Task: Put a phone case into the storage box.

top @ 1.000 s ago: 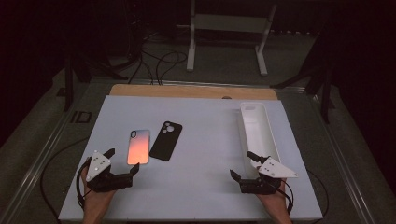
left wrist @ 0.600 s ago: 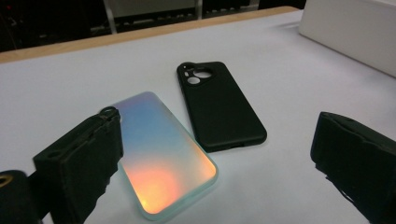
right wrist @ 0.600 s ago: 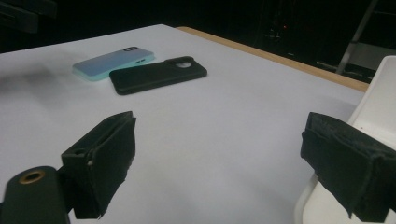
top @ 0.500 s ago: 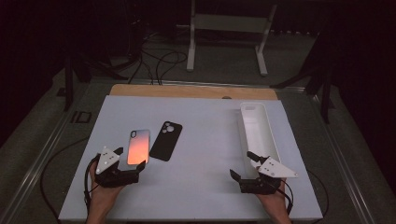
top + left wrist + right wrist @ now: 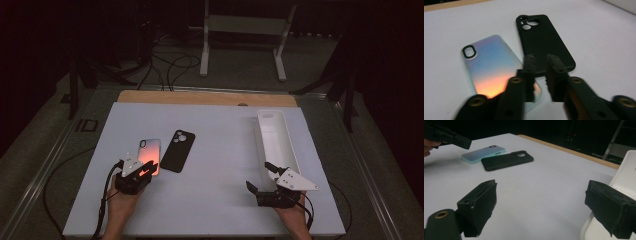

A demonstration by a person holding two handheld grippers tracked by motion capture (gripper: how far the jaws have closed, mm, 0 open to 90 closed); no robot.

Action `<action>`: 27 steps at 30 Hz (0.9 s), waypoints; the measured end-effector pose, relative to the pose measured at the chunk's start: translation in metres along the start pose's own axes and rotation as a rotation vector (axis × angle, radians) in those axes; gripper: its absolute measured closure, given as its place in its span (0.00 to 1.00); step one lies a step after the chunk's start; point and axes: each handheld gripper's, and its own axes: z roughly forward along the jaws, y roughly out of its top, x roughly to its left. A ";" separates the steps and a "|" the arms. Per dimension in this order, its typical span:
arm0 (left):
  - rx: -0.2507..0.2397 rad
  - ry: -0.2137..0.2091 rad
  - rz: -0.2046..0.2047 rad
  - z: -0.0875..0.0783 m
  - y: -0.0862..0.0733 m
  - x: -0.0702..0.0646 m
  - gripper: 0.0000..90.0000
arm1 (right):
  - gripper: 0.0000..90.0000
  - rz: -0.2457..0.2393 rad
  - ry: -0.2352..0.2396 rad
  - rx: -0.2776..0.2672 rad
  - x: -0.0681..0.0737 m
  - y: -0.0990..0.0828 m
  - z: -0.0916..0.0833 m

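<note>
Iridescent phone case (image 5: 490,68) lies under the left gripper (image 5: 540,60) — its near corner.

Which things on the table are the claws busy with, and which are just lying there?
Busy with:
- shiny rainbow phone case, at its near end the left claw, which has just been closing, nothing clearly between its jaws
- black phone case, right beside it

Just lying there:
- white tray, near the open right claw
- metal stand on the floor behind the table
</note>
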 end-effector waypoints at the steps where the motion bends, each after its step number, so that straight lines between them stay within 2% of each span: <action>1: 0.004 0.001 -0.003 0.002 0.000 0.000 0.96 | 0.12 -0.002 0.000 0.000 0.000 0.000 0.000; 4: 0.014 -0.003 -0.002 0.005 0.000 -0.001 0.99 | 0.11 -0.005 -0.001 -0.001 0.001 0.000 0.000; 7: 0.031 -0.014 0.005 0.011 -0.001 -0.003 1.00 | 0.12 -0.007 -0.004 0.003 0.002 0.001 0.000; 16: 0.083 -0.010 0.008 0.029 -0.003 -0.009 1.00 | 0.11 -0.012 -0.004 0.002 0.002 0.001 0.000; 21: 0.141 0.004 0.022 0.037 -0.007 -0.012 1.00 | 0.11 -0.013 -0.004 -0.001 0.002 0.001 -0.001; 23: 0.152 0.003 0.011 0.038 -0.007 -0.011 1.00 | 0.11 -0.012 -0.006 -0.002 0.002 0.001 -0.001; 27: 0.170 0.035 0.008 0.036 -0.007 -0.011 1.00 | 0.11 -0.012 -0.006 -0.002 0.002 0.001 -0.001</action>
